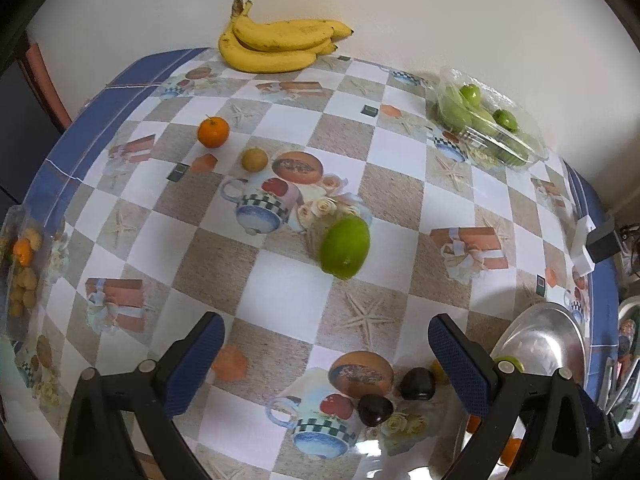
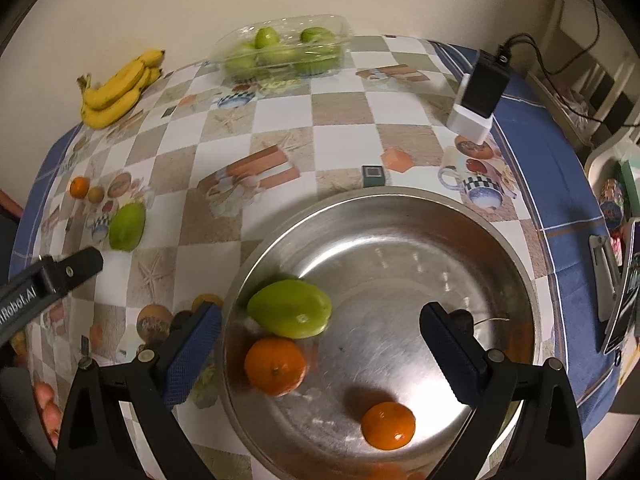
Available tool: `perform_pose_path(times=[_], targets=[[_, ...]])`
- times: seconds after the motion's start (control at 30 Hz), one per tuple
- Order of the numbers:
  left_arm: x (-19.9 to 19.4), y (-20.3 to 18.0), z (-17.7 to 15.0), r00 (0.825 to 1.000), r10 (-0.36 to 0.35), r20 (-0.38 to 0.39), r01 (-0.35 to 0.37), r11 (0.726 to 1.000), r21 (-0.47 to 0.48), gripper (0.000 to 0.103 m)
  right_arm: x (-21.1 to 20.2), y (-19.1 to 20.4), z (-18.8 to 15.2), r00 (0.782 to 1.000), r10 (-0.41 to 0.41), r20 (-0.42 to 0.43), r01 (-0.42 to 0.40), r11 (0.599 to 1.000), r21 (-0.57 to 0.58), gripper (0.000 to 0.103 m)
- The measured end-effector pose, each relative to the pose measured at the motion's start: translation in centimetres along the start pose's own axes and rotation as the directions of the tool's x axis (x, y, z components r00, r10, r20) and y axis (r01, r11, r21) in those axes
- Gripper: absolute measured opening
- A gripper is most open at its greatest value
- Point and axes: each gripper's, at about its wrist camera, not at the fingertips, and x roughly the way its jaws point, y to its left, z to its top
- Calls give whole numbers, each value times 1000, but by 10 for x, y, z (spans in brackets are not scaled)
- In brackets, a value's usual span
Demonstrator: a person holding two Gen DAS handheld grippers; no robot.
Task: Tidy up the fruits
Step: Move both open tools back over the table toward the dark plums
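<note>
Drop step judged done: right gripper [image 2: 320, 344] is held wide apart, nothing gripped, over round steel bowl [image 2: 516, 264], lower centre. Left gripper [image 1: 326, 354] is spread, empty. Next: green oval mango [image 1: 345, 247], frame centre, is to be straddled.

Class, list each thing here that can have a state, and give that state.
Left tool: open, empty.
Right tool: open, empty, above the bowl.
Bowl: upright, holding three fruits.
Clear box: open, holding green fruit.
Mango: loose on the table.
</note>
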Motion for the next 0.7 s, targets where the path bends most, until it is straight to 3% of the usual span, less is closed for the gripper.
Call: perform_pose_path(times=[0.53,0.7], targets=[[-9,47,8,1000,22,11,-22,997,-74,103,-10,48,0,995,98,14,-97,994,-41,99],[-10,66,9,999,37,18,-35,993,-117,103,-3,76,-5,990,143,-17,-144,987,-71,99]])
